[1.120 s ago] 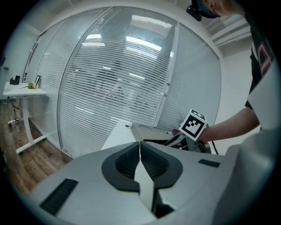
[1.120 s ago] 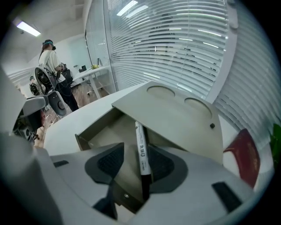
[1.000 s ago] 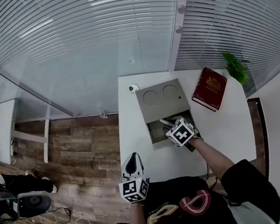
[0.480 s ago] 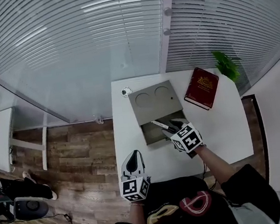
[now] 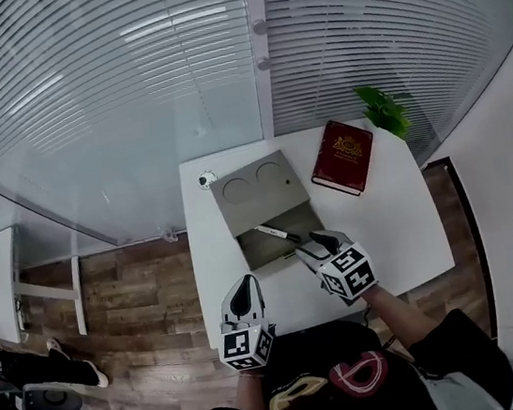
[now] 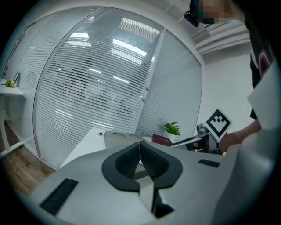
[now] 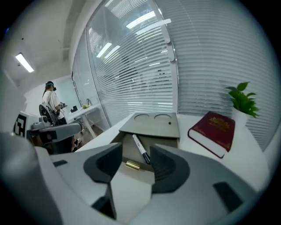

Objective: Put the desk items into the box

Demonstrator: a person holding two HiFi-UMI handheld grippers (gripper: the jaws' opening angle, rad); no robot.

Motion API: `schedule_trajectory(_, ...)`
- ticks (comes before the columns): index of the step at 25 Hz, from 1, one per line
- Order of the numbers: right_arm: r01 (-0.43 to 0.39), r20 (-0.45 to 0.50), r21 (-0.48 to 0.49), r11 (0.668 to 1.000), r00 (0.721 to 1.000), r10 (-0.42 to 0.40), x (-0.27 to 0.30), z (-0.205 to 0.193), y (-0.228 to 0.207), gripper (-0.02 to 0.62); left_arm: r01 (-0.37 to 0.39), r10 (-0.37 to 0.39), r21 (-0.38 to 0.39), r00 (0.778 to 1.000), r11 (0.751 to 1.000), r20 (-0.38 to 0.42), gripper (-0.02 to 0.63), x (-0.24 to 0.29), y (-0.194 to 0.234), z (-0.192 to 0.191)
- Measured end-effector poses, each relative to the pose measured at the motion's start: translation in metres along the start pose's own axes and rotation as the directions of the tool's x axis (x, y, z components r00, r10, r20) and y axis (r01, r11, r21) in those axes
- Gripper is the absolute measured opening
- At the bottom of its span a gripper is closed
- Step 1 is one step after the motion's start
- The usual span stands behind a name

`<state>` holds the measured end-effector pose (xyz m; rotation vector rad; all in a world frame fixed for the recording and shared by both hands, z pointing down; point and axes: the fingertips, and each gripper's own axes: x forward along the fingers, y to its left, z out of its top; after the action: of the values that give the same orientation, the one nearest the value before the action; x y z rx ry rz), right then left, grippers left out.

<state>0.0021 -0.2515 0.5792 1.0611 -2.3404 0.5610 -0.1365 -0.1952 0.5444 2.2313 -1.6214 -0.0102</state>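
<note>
a white desk [image 5: 400, 217] is standing against glass walls hung with blinds, with open surface lying along its right side. on it a flat grey box with two round recesses [image 5: 254, 190] is sitting with its front compartment open, and a white marker pen with a black cap [image 5: 275, 234] is lying slantwise inside. the right gripper [image 5: 317, 243] is hovering at the compartment's near edge; its jaws have just been opening and are standing wide, gripping nothing, the pen lying beyond their tips. the left gripper [image 5: 242, 296] is hanging at the desk's near left corner, jaws pressed together and empty. a dark red hardback book [image 5: 342, 157] is lying apart, right of the box.

white table [image 5: 402, 226] | on it: grey box [image 5: 255, 195], red book [image 5: 342, 157], potted plant [image 5: 382, 112]
</note>
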Motion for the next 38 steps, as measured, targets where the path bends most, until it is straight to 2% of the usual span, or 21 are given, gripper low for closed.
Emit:
schedule_trajectory(7,0.038,0.126,0.055,0.998,0.991,-0.045,-0.038,-0.003,-0.007,0.198,0.071,-0.071,0.01,0.997,0.997,-0.002,0.02,0.007,-0.033,0.001)
schedule_trajectory(13,0.098,0.164,0.098,0.99,0.98,-0.113,-0.067,-0.023,-0.014,0.161,0.13,-0.129,0.037,0.992,0.991,-0.011,0.02,0.008,-0.061,-0.007)
schedule_trajectory(20,0.137,0.23,0.167,0.976,0.958,-0.174,-0.096,-0.036,-0.025,0.103,0.164,-0.163,0.045,0.986,0.985,-0.021,0.02,0.008,-0.085,-0.014)
schedule_trajectory(22,0.16,0.235,0.17,0.972,0.952,-0.198,-0.104,-0.043,-0.028,0.069,0.173,-0.173,0.049,0.985,0.984,-0.023,0.02,0.006,-0.092,-0.016)
schedule_trajectory(29,0.203,0.225,0.166,0.965,0.945,-0.238,-0.122,-0.06,-0.035,0.011,0.202,-0.201,0.055,0.979,0.978,-0.029,0.02,0.001,-0.11,-0.024)
schedule_trajectory(38,0.287,0.294,0.074,0.955,0.909,-0.296,-0.139,-0.056,-0.038,0.008,0.198,-0.197,0.057,0.98,0.979,-0.017,0.02,-0.006,-0.122,-0.031)
